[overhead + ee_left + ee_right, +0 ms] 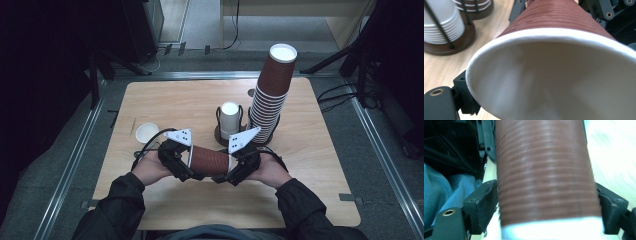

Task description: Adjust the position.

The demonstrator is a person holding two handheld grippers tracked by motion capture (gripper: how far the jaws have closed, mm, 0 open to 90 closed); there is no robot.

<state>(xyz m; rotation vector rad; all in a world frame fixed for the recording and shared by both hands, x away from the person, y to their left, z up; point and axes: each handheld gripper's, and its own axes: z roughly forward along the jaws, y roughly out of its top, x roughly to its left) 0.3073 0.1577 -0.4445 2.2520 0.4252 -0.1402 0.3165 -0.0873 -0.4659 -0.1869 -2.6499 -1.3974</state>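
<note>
A brown ribbed paper cup (209, 161) is lying sideways between the two grippers, above the wooden table (165, 100); the right gripper (547, 202) is pinching its wall from both sides, though that view is blurring the white rim. The left gripper (184, 165) is sitting at the cup's open mouth; the cup is hiding most of its jaws, so I cannot tell its grip.

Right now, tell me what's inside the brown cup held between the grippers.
The brown cup lies sideways, mouth toward the left gripper. Its white inner wall looks bare as far as visible; the bottom is out of sight.
</note>
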